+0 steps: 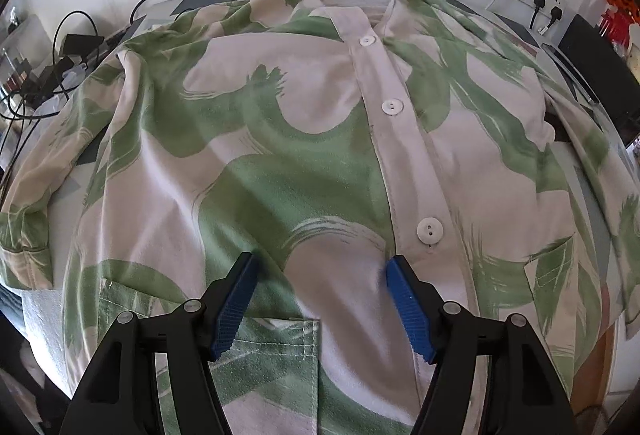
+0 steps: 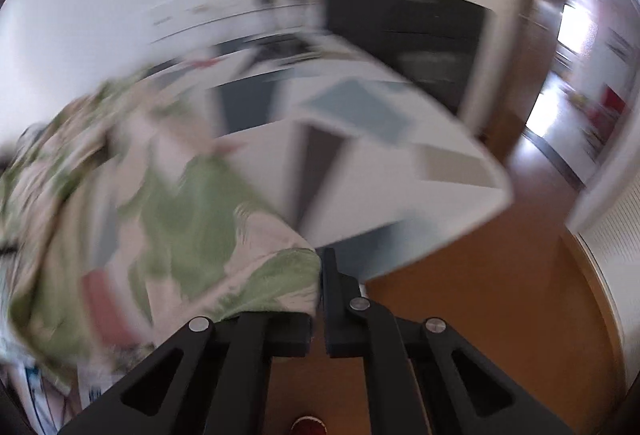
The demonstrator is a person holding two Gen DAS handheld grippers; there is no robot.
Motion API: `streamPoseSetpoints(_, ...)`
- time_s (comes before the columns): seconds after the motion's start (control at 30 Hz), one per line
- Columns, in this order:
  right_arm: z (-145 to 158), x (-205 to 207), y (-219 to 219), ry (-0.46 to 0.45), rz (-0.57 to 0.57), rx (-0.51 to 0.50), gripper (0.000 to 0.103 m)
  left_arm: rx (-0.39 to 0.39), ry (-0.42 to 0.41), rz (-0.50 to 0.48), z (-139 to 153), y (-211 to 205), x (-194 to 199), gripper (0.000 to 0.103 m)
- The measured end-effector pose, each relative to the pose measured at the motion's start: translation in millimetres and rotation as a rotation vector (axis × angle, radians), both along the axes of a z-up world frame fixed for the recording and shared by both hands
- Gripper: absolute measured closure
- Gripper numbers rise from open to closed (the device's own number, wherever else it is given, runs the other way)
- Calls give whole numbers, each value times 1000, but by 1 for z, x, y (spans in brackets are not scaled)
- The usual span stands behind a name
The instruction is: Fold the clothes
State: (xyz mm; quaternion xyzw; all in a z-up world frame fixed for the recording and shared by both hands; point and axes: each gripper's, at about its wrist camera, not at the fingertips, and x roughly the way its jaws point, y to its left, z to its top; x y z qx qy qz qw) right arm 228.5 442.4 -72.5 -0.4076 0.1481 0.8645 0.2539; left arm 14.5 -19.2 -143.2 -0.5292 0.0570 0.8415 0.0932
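R tool [image 2: 320,267] clamps shirt [image 1: 280,155] edge; L tool [image 1: 320,267] open above.

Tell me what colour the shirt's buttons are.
White buttons, clearest in the left wrist view.

Shirt [image 1: 280,155] covers the table; cables [image 1: 60,67] crowd its left, right edge [image 2: 460,163] seemingly bare.

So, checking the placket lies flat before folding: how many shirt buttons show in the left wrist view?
3, along the placket: the top button near the collar, the middle button, the bottom button. Lower ones may be hidden.
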Motion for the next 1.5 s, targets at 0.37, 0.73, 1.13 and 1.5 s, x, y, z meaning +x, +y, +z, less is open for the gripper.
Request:
streamPoseSetpoints(0.37,28,-38,15,-32,124,-46,99,33,-19,40,4,-3,3,36)
streamPoseSetpoints(0.73,237,-137,-22,460,153,138,18,114,-54,74,10,-10,20,37)
streamPoseSetpoints(1.13,71,-128,-42,-67,399,-177,15,137,-59,15,19,-10,26,37)
streamPoseSetpoints(1.5,-13,-57,-152,-137,623,-227,44,91,-59,-51,10,-18,27,37)
